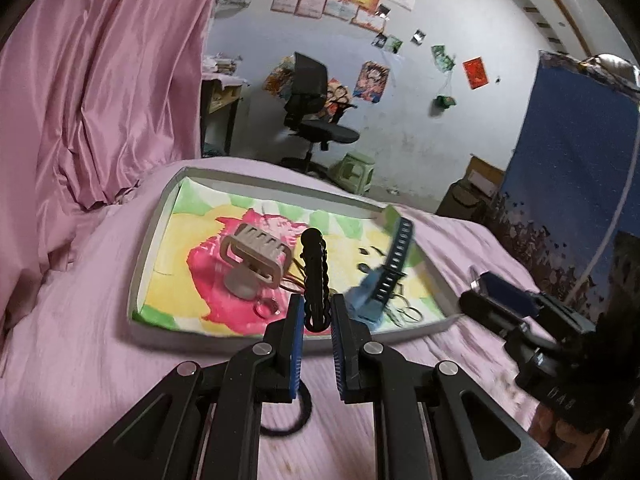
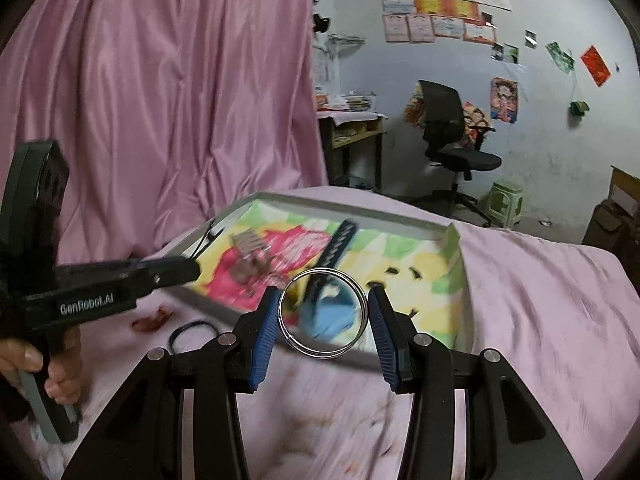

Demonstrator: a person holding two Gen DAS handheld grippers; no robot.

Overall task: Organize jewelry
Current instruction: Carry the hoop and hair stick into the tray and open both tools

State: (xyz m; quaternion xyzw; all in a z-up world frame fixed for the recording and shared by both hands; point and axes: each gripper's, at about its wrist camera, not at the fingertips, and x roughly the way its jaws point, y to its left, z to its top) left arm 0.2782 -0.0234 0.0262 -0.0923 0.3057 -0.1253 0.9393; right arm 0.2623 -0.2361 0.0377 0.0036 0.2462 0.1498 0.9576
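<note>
In the left wrist view my left gripper (image 1: 316,300) is shut on a black braided hair clip (image 1: 315,264), held upright above the near edge of a grey tray (image 1: 152,240) with a colourful lining. The tray holds a beige claw clip (image 1: 258,256), a dark blue strap (image 1: 394,264) on a light blue piece and small metal rings (image 1: 266,306). In the right wrist view my right gripper (image 2: 324,292) is shut on a large silver ring (image 2: 323,314), just short of the tray's (image 2: 360,204) near rim. The left gripper (image 2: 194,268) shows there at the left, a hand on its handle.
The tray lies on a pink bedsheet (image 2: 540,300). A black hair tie (image 2: 192,330) and a small red item (image 2: 152,320) lie on the sheet in front of the tray. A pink curtain (image 2: 160,80) hangs at the left; an office chair (image 2: 452,140) and a green stool (image 2: 506,200) stand behind.
</note>
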